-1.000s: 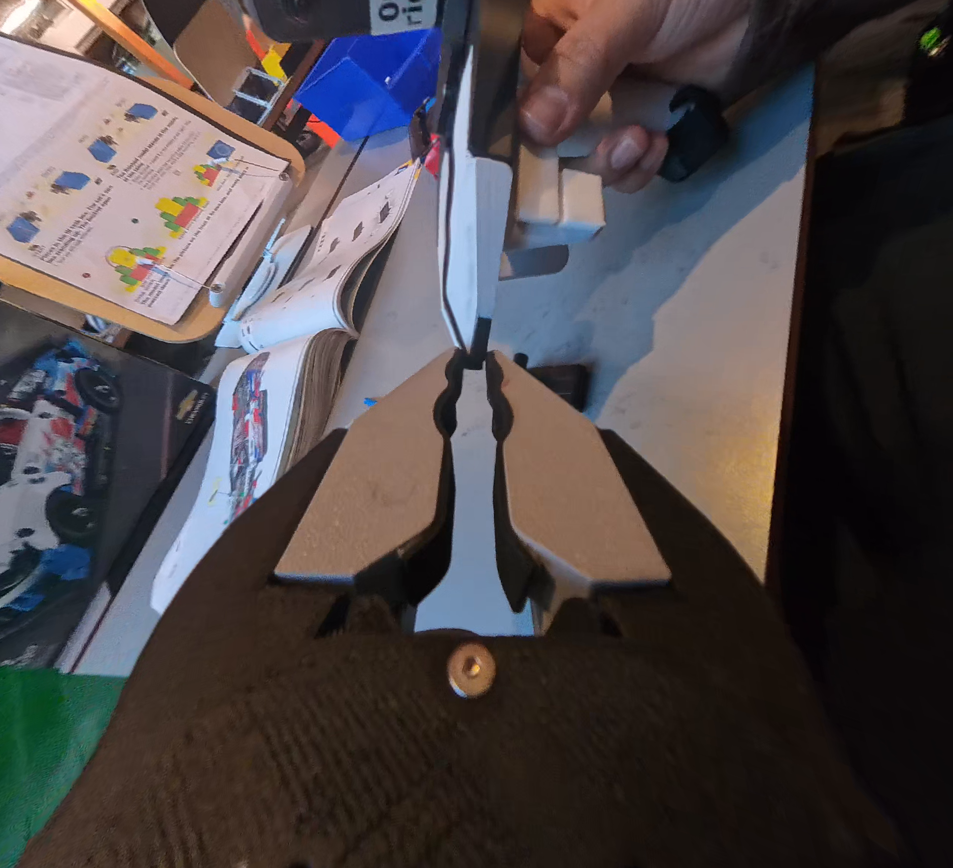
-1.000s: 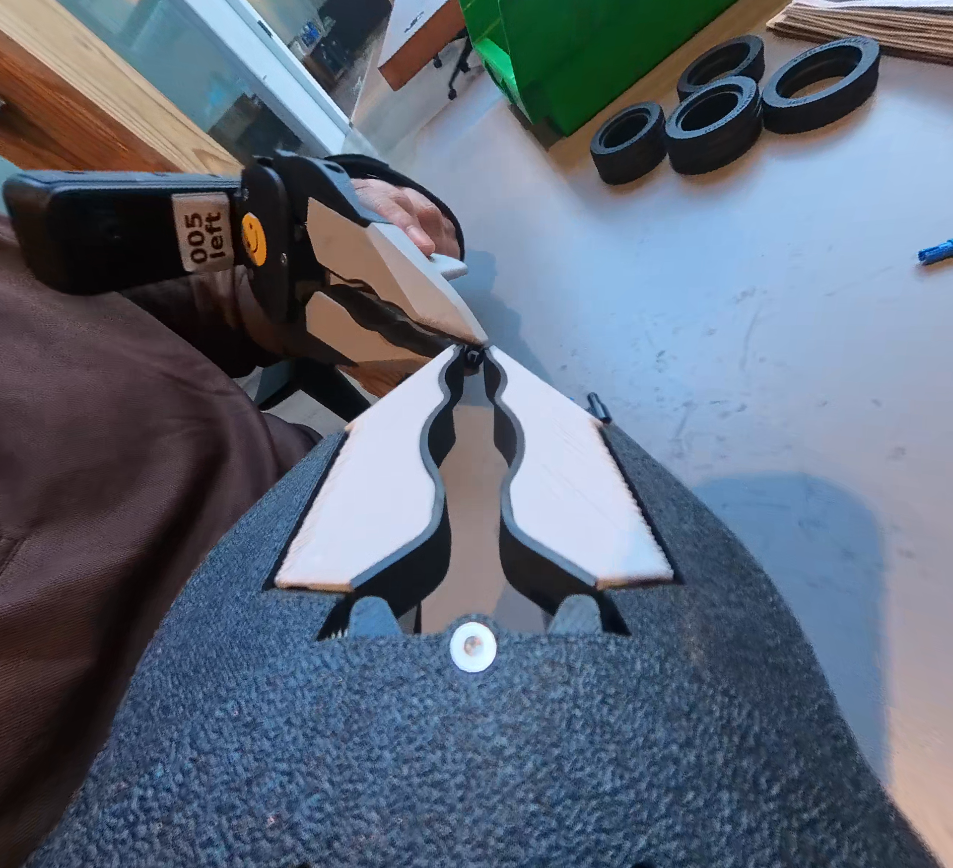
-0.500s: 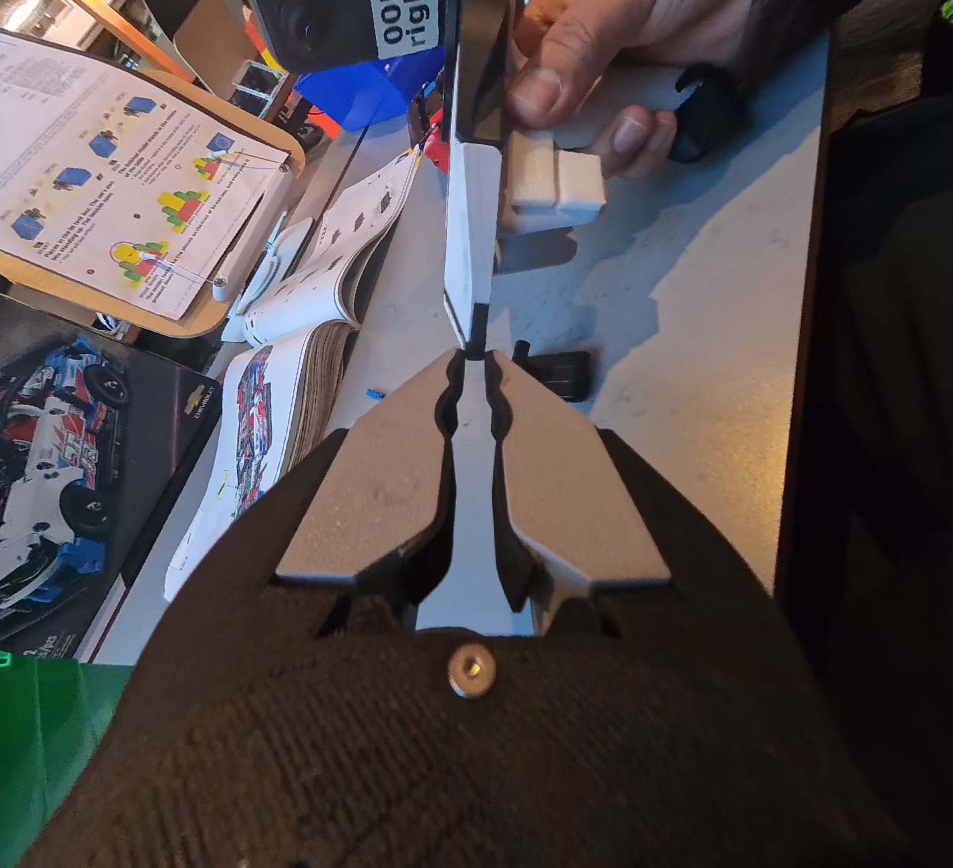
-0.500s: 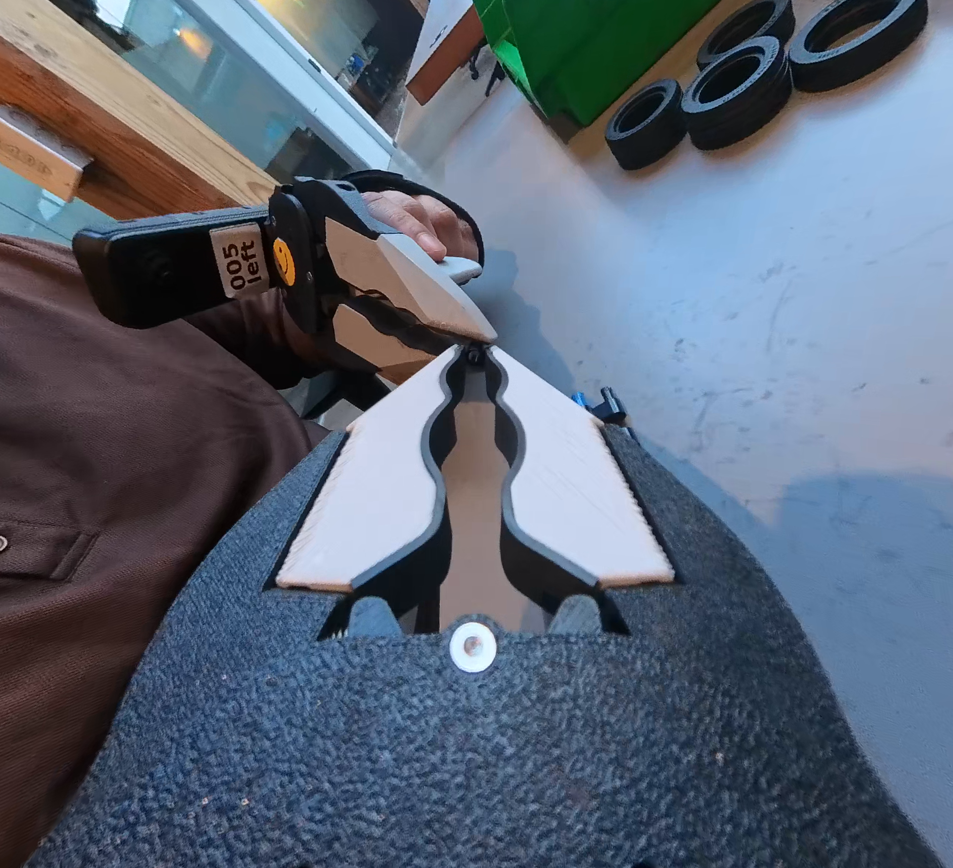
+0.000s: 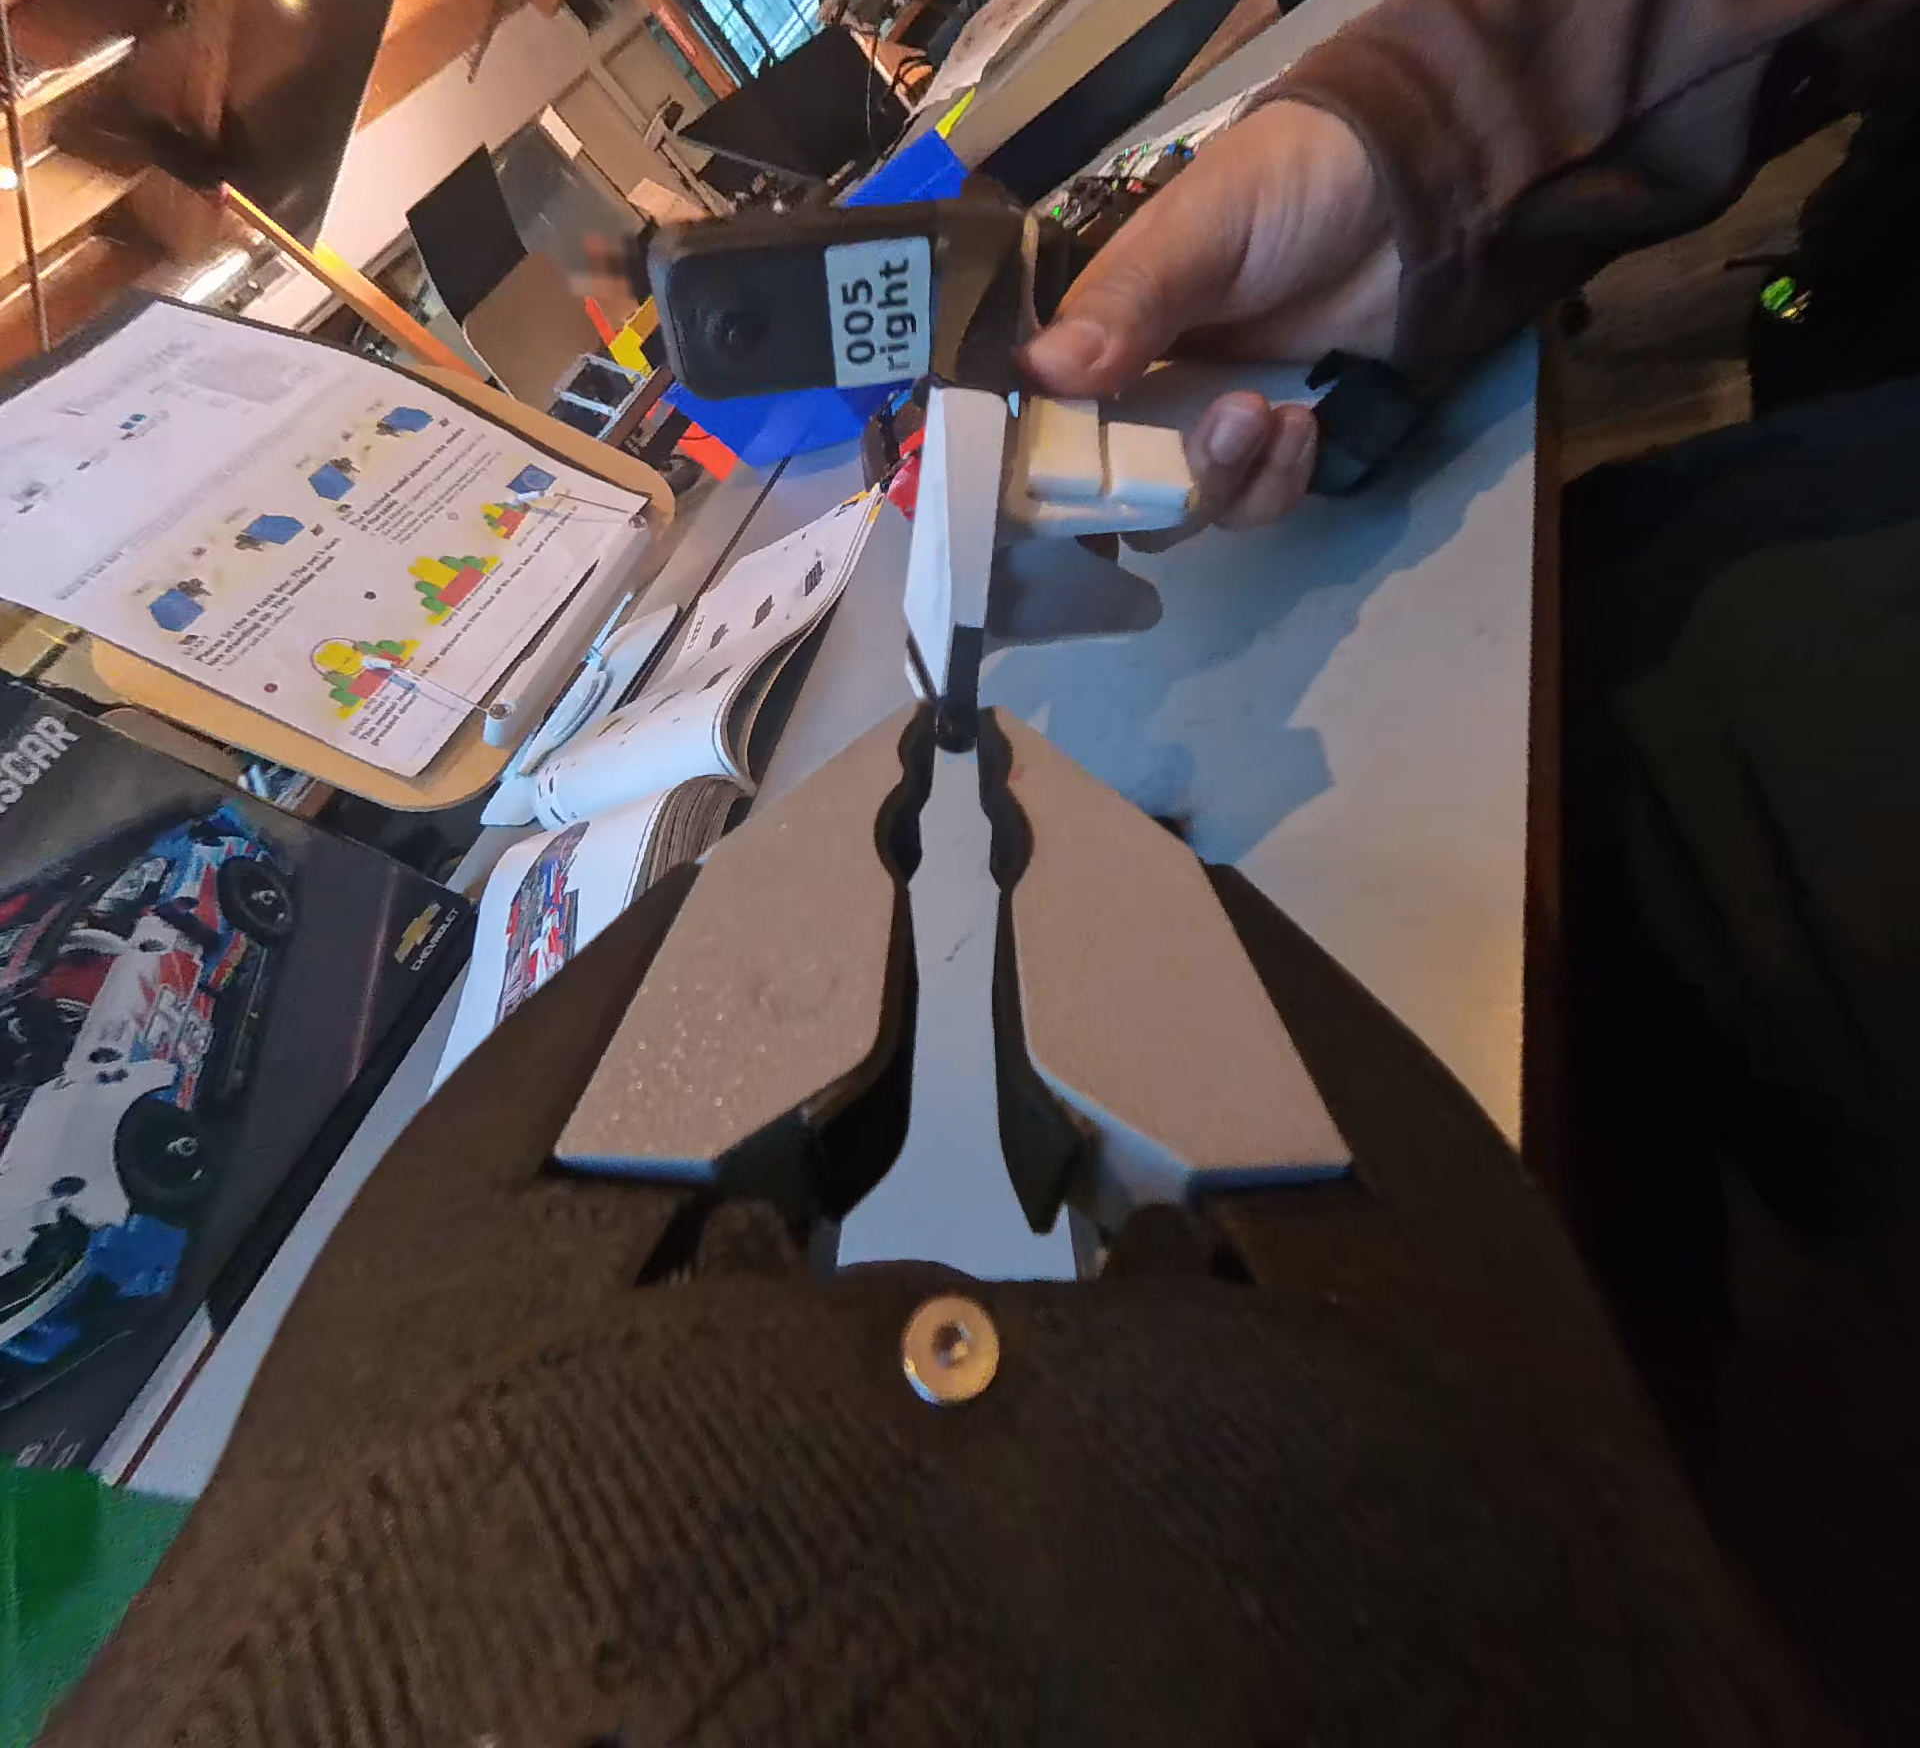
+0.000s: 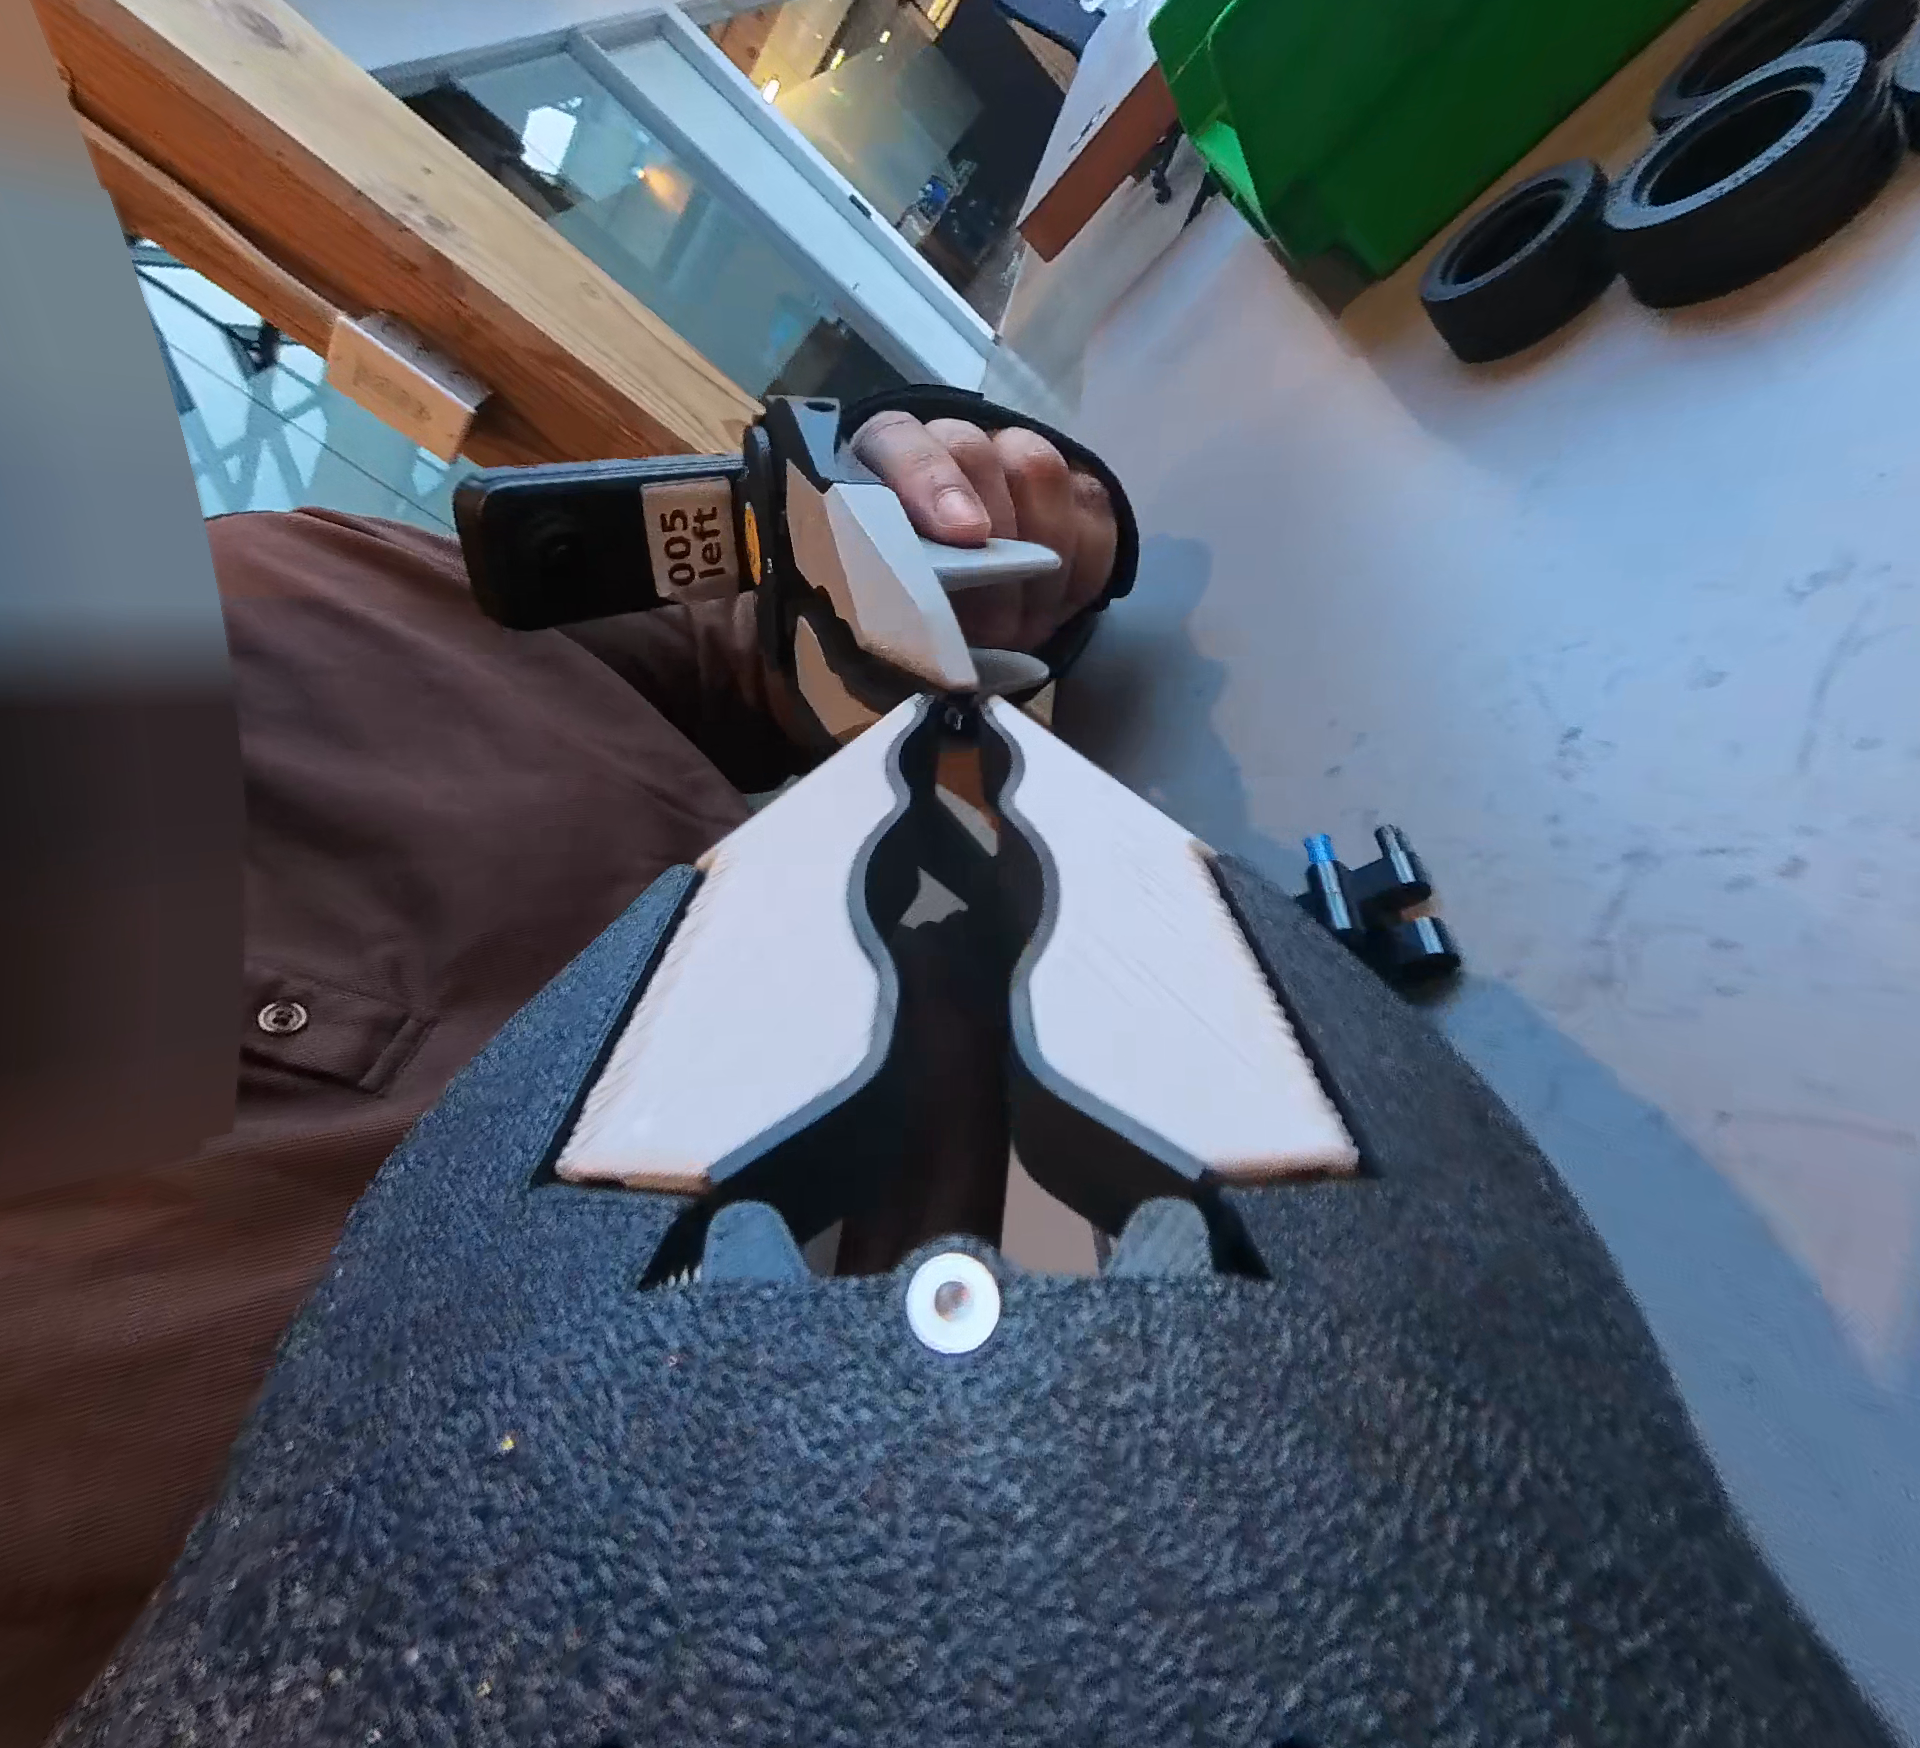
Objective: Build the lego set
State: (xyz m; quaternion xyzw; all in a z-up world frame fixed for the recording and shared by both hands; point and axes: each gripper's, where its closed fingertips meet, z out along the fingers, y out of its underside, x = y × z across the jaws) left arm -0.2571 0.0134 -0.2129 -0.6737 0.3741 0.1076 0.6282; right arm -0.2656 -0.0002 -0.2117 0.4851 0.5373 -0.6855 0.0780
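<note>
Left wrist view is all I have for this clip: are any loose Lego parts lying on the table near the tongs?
Observer: Yes. The right wrist view shows a black connector piece with a blue pin lying on the table, just right of the right tongs.
Operator: Any wheels out?
Observer: At least three black tyres lie beside a green bin.
Operator: Mounted on rims?
Observer: No, their centres look hollow.
</note>
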